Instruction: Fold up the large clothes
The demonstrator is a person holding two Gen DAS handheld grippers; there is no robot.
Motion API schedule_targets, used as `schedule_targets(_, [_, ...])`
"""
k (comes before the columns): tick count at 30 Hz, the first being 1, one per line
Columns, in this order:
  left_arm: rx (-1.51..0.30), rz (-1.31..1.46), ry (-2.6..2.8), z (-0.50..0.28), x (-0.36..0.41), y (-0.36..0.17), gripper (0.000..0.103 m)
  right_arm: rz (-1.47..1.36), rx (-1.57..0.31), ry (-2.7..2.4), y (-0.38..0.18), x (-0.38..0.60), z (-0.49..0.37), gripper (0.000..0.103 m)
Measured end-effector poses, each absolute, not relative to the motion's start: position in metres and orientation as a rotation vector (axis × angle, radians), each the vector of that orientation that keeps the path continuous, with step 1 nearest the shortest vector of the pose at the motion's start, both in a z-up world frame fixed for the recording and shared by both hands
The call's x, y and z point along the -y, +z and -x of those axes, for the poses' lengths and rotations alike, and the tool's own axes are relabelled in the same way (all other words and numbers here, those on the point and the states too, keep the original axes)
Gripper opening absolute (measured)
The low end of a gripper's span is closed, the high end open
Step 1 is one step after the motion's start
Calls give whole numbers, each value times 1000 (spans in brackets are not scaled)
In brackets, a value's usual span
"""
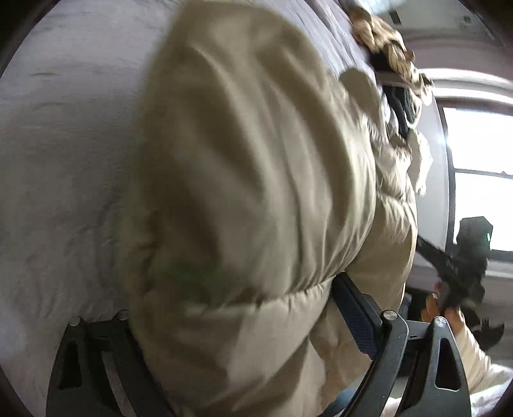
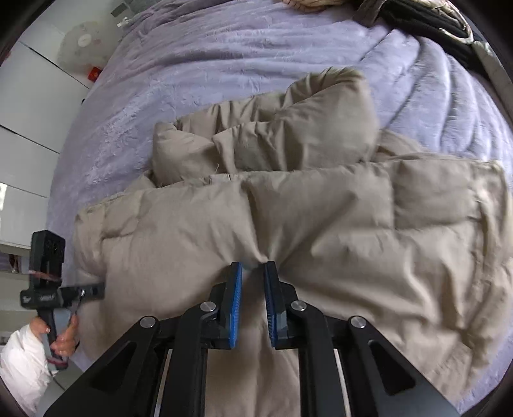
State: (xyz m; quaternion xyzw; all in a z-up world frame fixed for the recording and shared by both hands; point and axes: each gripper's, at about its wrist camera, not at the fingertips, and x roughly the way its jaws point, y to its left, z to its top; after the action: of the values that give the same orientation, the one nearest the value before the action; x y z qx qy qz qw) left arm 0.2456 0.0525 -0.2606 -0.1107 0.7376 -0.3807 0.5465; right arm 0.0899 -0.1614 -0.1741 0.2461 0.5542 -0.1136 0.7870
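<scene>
A large beige puffer jacket (image 2: 320, 208) lies on a lavender bed cover (image 2: 224, 64), its lower part folded over toward me. My right gripper (image 2: 253, 272) is shut on a pinch of the jacket's near edge between its blue pads (image 2: 235, 304). In the left wrist view the jacket (image 1: 256, 176) fills the frame, blurred, and bulges between my left gripper's fingers (image 1: 356, 311); the left finger is hidden under the fabric. The left gripper also shows in the right wrist view (image 2: 93, 290), clamped on the jacket's left edge. The right gripper shows in the left wrist view (image 1: 449, 272).
A pile of dark and tan clothes (image 2: 433, 19) lies at the far right of the bed. White cupboards (image 2: 29, 128) stand to the left. A bright window (image 1: 481, 176) is beyond the bed. The bed cover is bare to the left of the jacket (image 1: 64, 160).
</scene>
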Motion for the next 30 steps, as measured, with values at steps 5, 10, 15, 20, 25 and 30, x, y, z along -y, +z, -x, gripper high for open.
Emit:
schedule_targets(5, [-1792,346,-1045,-239,-40,-256,38,-602,-1196,-265,-200,170,-104,15])
schedule_targets(10, [-1764,487,-1189,-226,-26,-211,30,-691,-1192,-290,-218,180,-107,13])
schedule_targets(15, [-1710,469,-1327,-200,20,-154,30,-724,-1199,-309,-232,185,-109,11])
schedule_targets(20, [-1664,386,-1312,-180,62,-131,30,-808,-1224,-265,-232,198,-105,10])
schedule_targets(25, [-1665,428,-1252,-175,67,-124,30,-878,-1150,-169,-186,201,-42,11])
schedule_targets(30, [-1666,385,-1211,-163,79,-112,30,-975,-1179,-153,-203,171,40,11])
